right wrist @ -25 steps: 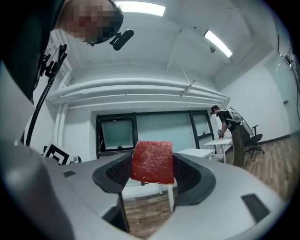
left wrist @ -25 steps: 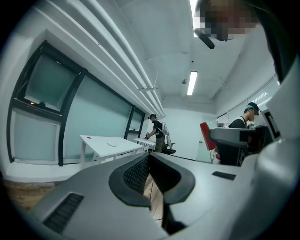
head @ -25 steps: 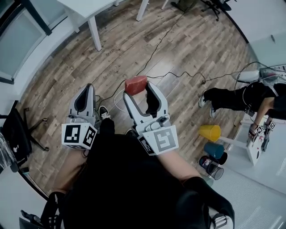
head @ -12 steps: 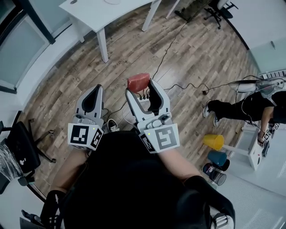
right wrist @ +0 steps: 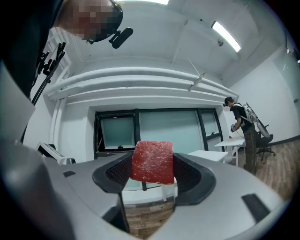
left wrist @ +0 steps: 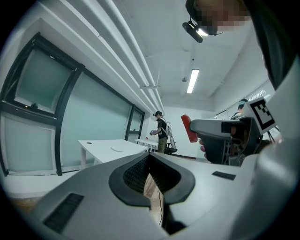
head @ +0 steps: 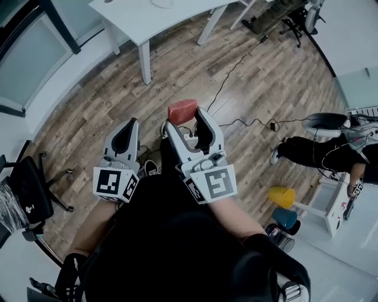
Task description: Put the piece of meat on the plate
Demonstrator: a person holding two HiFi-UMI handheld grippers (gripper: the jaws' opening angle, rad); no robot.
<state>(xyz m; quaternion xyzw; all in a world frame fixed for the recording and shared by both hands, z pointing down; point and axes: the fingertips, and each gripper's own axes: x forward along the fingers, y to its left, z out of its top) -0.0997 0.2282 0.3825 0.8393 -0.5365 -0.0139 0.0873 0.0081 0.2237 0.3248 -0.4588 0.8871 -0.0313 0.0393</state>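
Observation:
A red piece of meat (head: 182, 111) is pinched between the tips of my right gripper (head: 182, 116), held in the air above the wooden floor. From the right gripper view the meat (right wrist: 151, 161) fills the gap between the jaws of the right gripper (right wrist: 151, 166). My left gripper (head: 129, 125) hangs beside it on the left, shut with nothing held; its jaws meet at the tip of the left gripper (left wrist: 150, 157). A white table (head: 177, 15) stands ahead with a white round plate (left wrist: 115, 149) on it. The meat (left wrist: 190, 129) also shows in the left gripper view.
A seated person (head: 319, 147) is at the right, near stacked yellow (head: 280, 196) and blue (head: 285, 217) cups. A black chair (head: 23, 183) stands at the left. Cables (head: 236, 59) run across the floor. Another person (left wrist: 161, 133) stands far off by the desks.
The view has advanced toward the white table, which now shows more fully at the top. Both grippers keep their pose; the right one still holds the meat.

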